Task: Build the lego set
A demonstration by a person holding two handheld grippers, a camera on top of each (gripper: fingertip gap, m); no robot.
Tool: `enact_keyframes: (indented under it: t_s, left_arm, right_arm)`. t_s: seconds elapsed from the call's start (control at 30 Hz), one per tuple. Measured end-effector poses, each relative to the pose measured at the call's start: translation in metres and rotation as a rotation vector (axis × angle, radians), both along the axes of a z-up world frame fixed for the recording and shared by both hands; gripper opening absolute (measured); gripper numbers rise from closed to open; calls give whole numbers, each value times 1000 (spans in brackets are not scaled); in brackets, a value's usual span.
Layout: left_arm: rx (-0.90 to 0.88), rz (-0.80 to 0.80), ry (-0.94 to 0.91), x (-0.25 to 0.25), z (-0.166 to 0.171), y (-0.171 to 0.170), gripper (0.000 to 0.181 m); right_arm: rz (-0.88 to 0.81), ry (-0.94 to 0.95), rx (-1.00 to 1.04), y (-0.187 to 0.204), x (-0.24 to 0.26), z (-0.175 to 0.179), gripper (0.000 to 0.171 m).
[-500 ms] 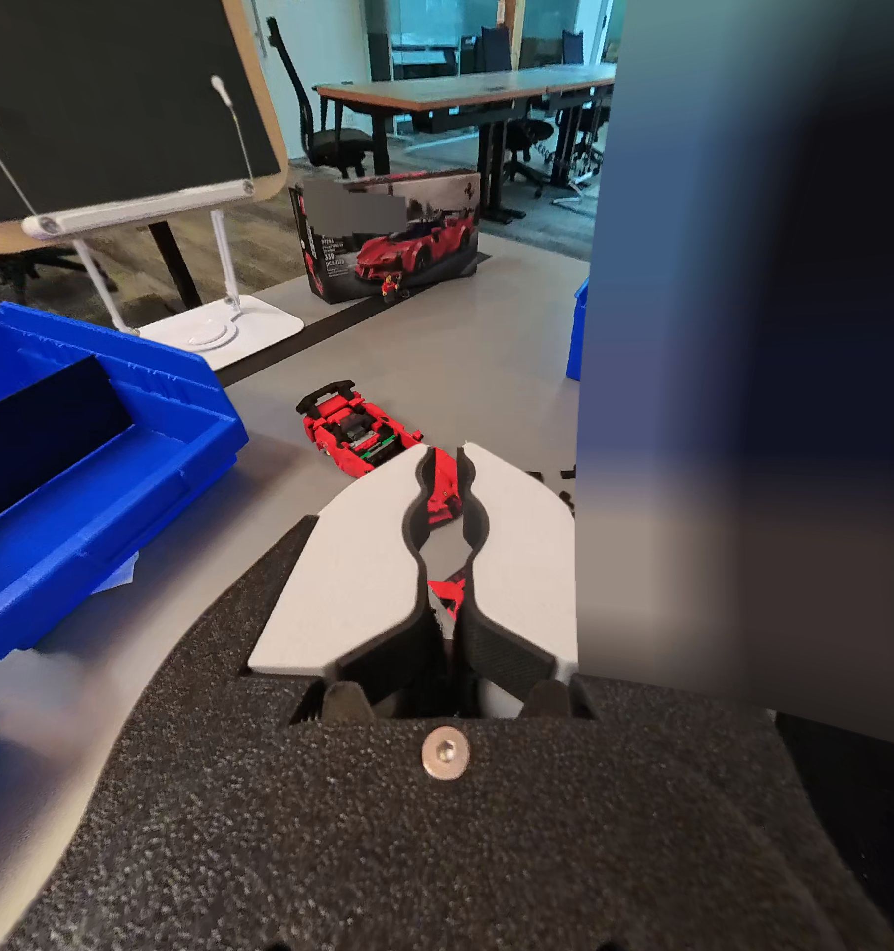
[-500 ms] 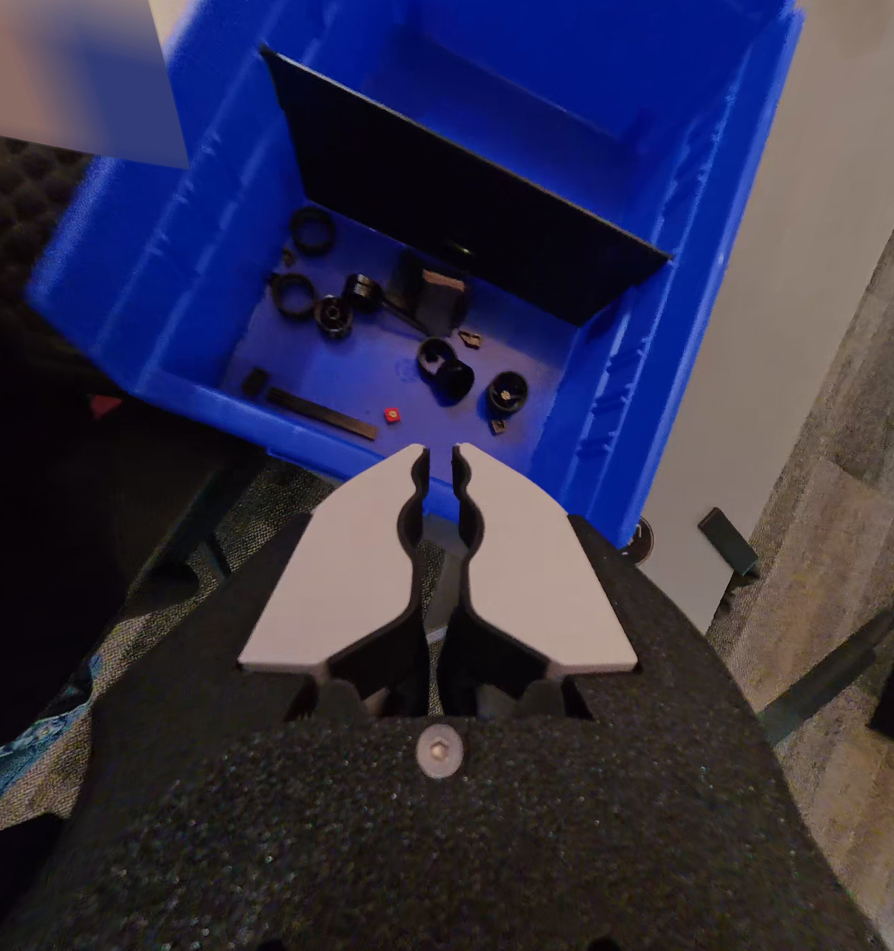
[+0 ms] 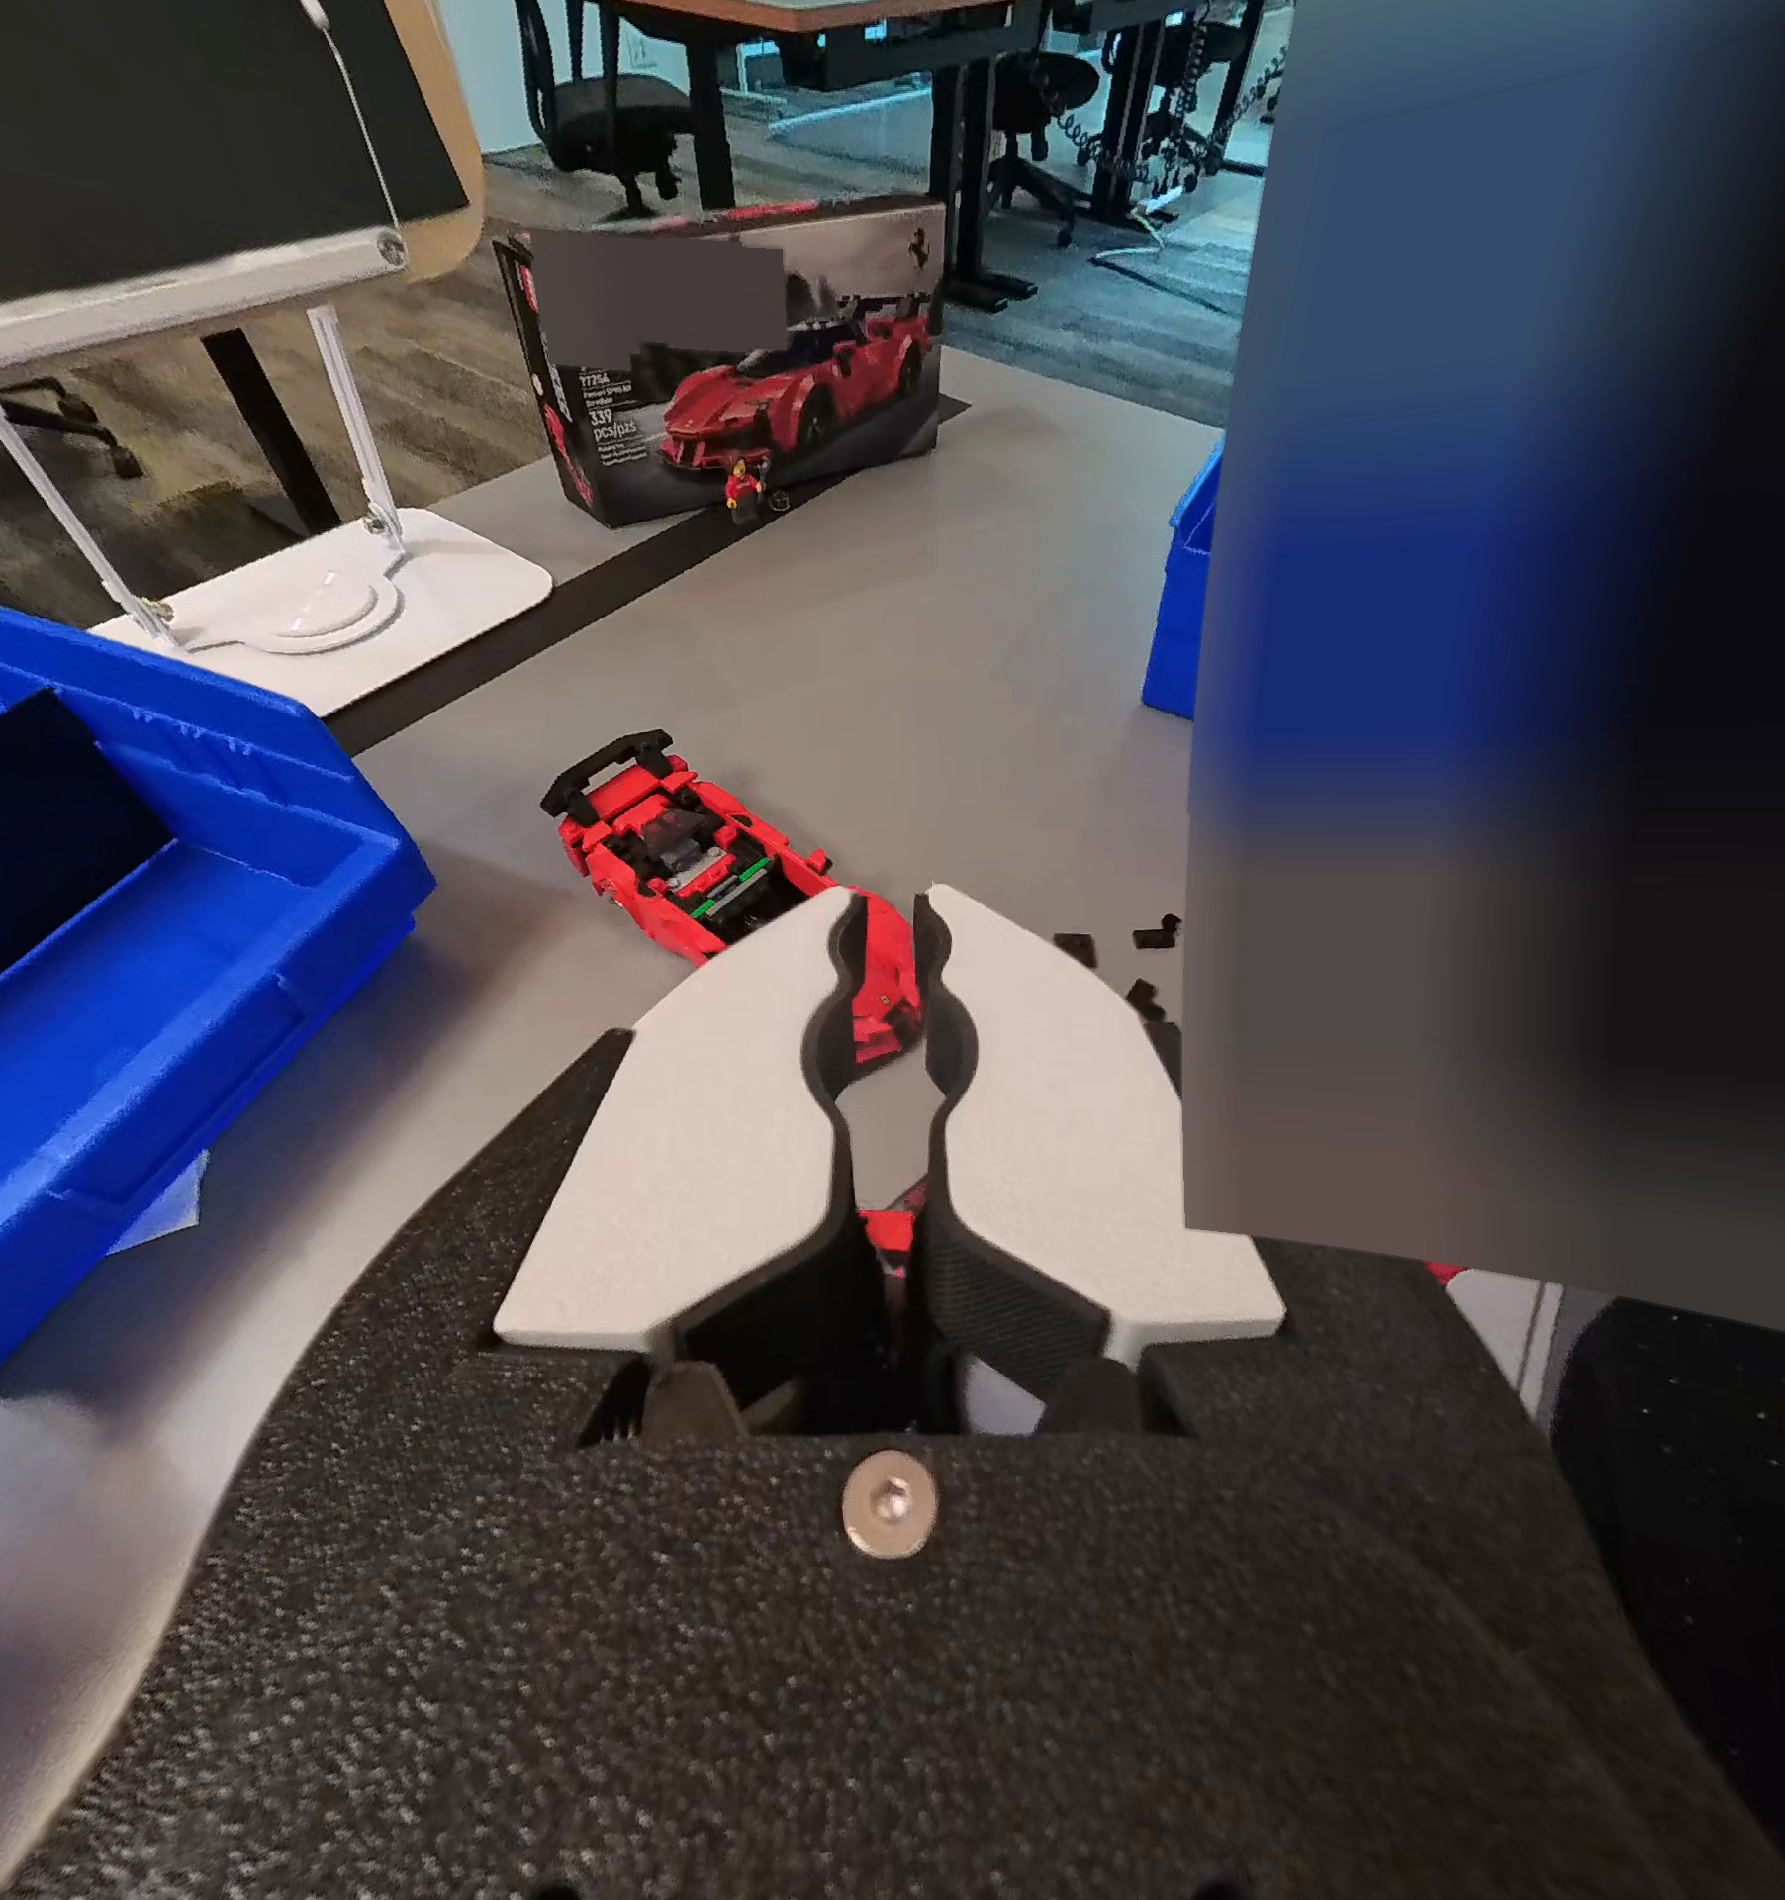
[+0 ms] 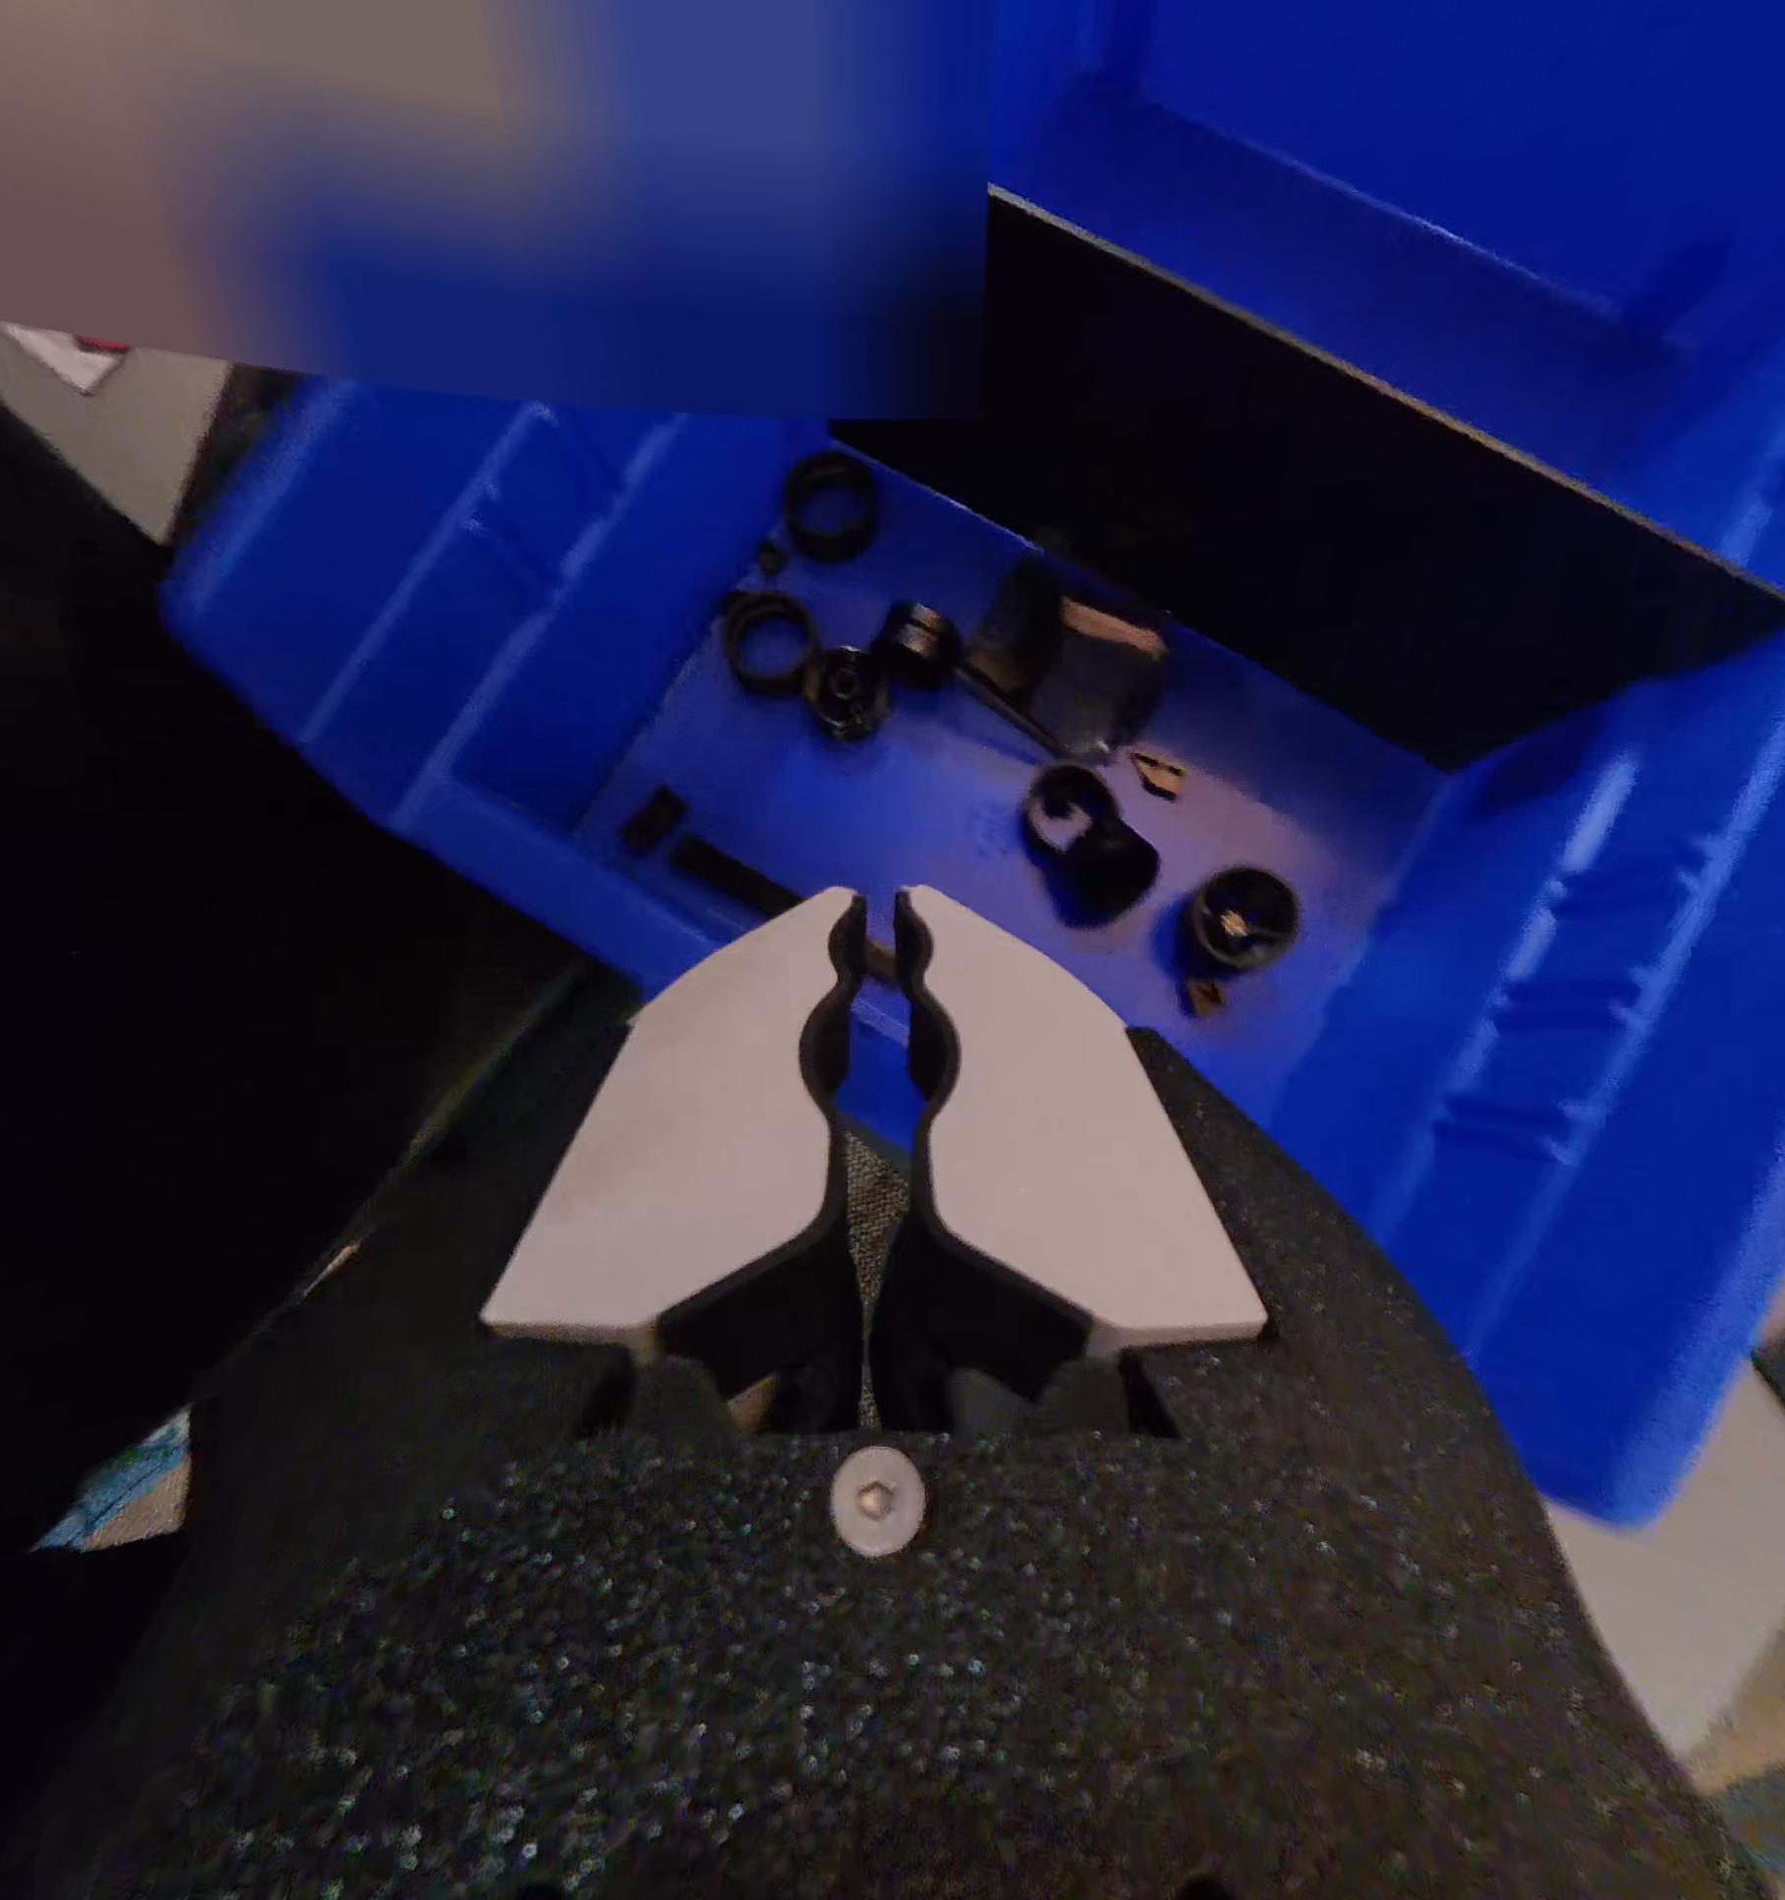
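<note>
In the left wrist view, the left hand-held gripper (image 3: 886,910) hangs above the grey table (image 3: 868,658) with its two pale fingers (image 3: 734,1110) drawn close, a narrow gap showing between the tips and nothing held in it. Beyond the fingertips lies the partly built red lego car (image 3: 683,848), resting on the table with its black rear wing pointing away; its nose is hidden behind the fingers. A few small black lego pieces (image 3: 1125,956) are scattered just to the right of the car. A blue bin (image 3: 200,925) with a black divider stands at the left, near the car but apart from it. Farther back the lego set box (image 3: 734,360), printed with a red car, stands upright on the table, and a white stand (image 3: 333,607) holding a dark board sits to its left. The edge of a second blue bin (image 3: 1181,617) shows at the right.

In the right wrist view, the right hand-held gripper (image 4: 878,905) hovers over the near wall of a blue parts bin (image 4: 1587,1028), its fingers (image 4: 1053,1131) almost together, a thin slit at the tips, empty. On the bin floor, before a black divider (image 4: 1330,535), lie black tyre rings (image 4: 829,494), black wheels (image 4: 1240,915), a flat black strip (image 4: 714,869) and other small dark parts.
</note>
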State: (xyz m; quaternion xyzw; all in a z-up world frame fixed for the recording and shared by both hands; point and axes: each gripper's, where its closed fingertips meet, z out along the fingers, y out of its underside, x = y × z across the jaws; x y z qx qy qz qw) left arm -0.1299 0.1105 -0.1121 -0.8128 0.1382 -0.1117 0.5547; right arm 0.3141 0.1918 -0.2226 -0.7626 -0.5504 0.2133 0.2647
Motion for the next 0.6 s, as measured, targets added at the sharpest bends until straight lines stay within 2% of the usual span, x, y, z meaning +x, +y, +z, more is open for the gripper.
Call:
enact_keyframes:
  t_s: [0.23, 0.43, 0.57, 0.6]
  left_arm:
    - [-3, 24, 14, -9, 5, 1, 9]
    - [-19, 51, 37, -13, 1, -6, 9]
    - [-18, 81, 41, -20, -1, -15, 9]
    - [-15, 90, 38, -22, -1, -17, 9]
  right_arm:
    - [247, -61, -8, -5, -38, 1, 2]
    - [447, -143, -47, -3, -77, -18, 23]
    - [542, -184, -123, -10, -94, -37, 17]
    - [550, -213, -135, -11, -95, -44, 11]
